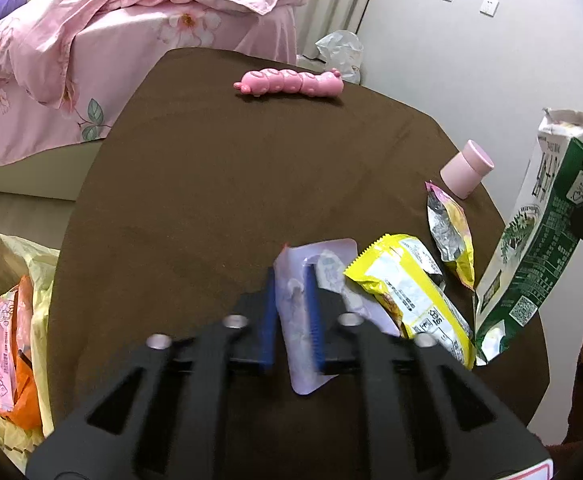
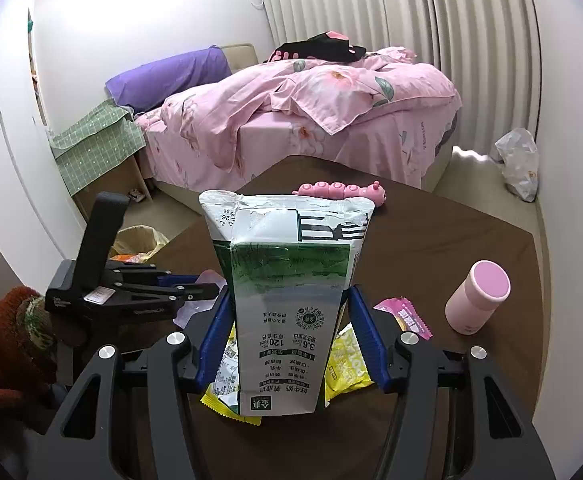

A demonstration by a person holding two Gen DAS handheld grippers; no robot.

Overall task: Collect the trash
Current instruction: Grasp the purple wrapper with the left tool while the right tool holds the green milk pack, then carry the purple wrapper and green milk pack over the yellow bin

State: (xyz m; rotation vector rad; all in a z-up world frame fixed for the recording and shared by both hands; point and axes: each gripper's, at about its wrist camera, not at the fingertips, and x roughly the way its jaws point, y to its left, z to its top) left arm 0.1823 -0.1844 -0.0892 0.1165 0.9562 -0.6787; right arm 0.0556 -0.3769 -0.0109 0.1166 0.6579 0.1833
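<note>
My left gripper [image 1: 290,278] is shut on a pale lilac plastic blister pack [image 1: 311,312] low over the brown table [image 1: 211,184]. My right gripper [image 2: 287,300] is shut on a green-and-white milk carton [image 2: 287,292], held upright above the table; the carton also shows at the right of the left wrist view [image 1: 539,240]. A yellow snack wrapper [image 1: 411,292] and a smaller yellow-and-pink wrapper [image 1: 451,232] lie on the table between the grippers. The left gripper shows in the right wrist view [image 2: 207,290].
A pink caterpillar toy [image 1: 291,82] lies at the table's far edge. A pink cup [image 2: 479,298] stands at the right. A yellow-lined trash bin [image 1: 7,320] holding orange wrappers stands left of the table. A pink bed [image 2: 311,120] is beyond.
</note>
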